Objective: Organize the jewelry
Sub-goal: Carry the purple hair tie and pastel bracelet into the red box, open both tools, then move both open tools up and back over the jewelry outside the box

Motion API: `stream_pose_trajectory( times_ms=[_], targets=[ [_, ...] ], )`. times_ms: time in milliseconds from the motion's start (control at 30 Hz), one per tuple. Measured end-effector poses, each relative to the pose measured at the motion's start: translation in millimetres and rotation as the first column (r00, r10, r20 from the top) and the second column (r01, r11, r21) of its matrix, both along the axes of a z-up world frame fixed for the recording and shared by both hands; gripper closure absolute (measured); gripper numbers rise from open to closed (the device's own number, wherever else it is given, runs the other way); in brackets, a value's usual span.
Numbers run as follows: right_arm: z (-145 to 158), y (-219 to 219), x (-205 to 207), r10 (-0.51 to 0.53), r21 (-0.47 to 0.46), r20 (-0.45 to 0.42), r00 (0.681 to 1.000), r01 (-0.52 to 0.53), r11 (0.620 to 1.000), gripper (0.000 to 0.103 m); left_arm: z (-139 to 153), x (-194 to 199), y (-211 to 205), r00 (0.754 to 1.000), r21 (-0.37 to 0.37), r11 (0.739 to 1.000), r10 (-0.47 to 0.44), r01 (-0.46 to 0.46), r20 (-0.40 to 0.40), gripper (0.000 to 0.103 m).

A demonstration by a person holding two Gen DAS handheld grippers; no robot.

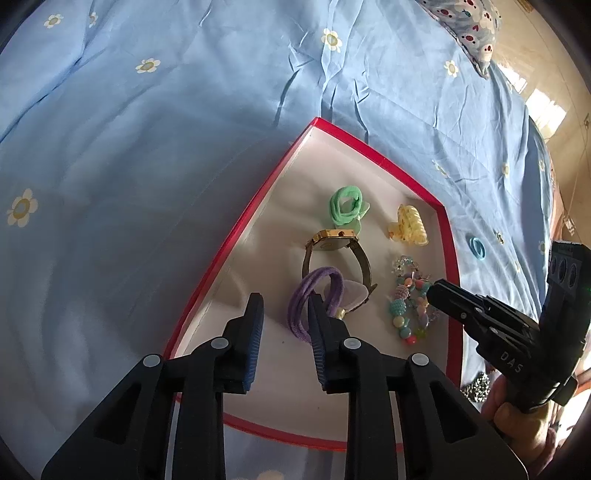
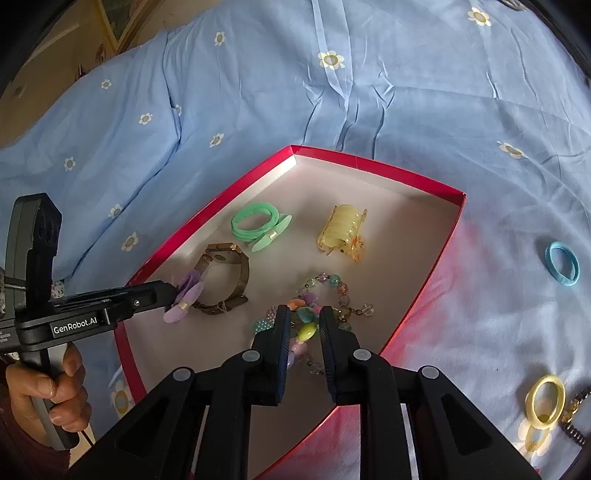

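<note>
Red-rimmed tray point(image 2: 373, 159), pale grey inside. Light blue bedsheet point(image 2: 258, 92) with white, yellow-centred daisies. Green hair tie point(image 2: 255, 221); lilac hair tie point(image 1: 314, 295); translucent yellow claw clip point(image 2: 343, 230); gold-toned watch point(image 1: 334, 236); pastel multicolour bead bracelet point(image 1: 408, 302); blue ring point(image 2: 562, 263).

Bed point(image 2: 369, 92), blue daisy-print sheet. Directly on it: red-rimmed tray point(image 2: 373, 160); beside the tray, blue hair tie point(image 2: 562, 263) and yellow ring point(image 2: 546, 402); patterned pillow point(image 1: 469, 26) at a far corner.

Both wrist views are aimed steeply downward, close over the red tray point(image 1: 452, 258) on the bed point(image 1: 147, 147), which is shared from opposite sides.
</note>
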State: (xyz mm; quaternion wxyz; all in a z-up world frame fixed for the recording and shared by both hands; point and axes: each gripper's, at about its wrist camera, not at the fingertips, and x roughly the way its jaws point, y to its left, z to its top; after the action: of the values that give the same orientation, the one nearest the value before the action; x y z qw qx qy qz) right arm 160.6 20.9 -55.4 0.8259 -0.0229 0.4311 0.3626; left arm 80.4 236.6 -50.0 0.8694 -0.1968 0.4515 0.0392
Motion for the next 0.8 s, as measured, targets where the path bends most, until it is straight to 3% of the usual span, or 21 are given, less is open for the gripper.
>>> stream_pose_trajectory(
  times_ms=[133, 400, 800],
  targets=[
    [7.0, -3.3, -3.9, -0.004, 0.015, 0.006, 1.0, 0.004, 1.0, 0.07, 5.6, -5.7, -1.0, 1.0, 0.004, 1.0, 0.019, -0.02, 0.021, 0.071],
    [27.8, -24.3, -21.6, -0.022, 0.055, 0.034, 0.999, 0.02, 0.998, 0.063, 14.5, -17.8, -13.8, 0.999, -0.017, 1.0, 0.014, -0.013, 0.038, 0.067],
    [36.8, -89.2, -46.7, -0.113, 0.061, 0.047, 0.993, 0.11, 0.992, 0.057, 21.9, -24.4, -62.7, 0.996, -0.01, 0.997, -0.081, 0.081, 0.034, 0.064]
  ],
)
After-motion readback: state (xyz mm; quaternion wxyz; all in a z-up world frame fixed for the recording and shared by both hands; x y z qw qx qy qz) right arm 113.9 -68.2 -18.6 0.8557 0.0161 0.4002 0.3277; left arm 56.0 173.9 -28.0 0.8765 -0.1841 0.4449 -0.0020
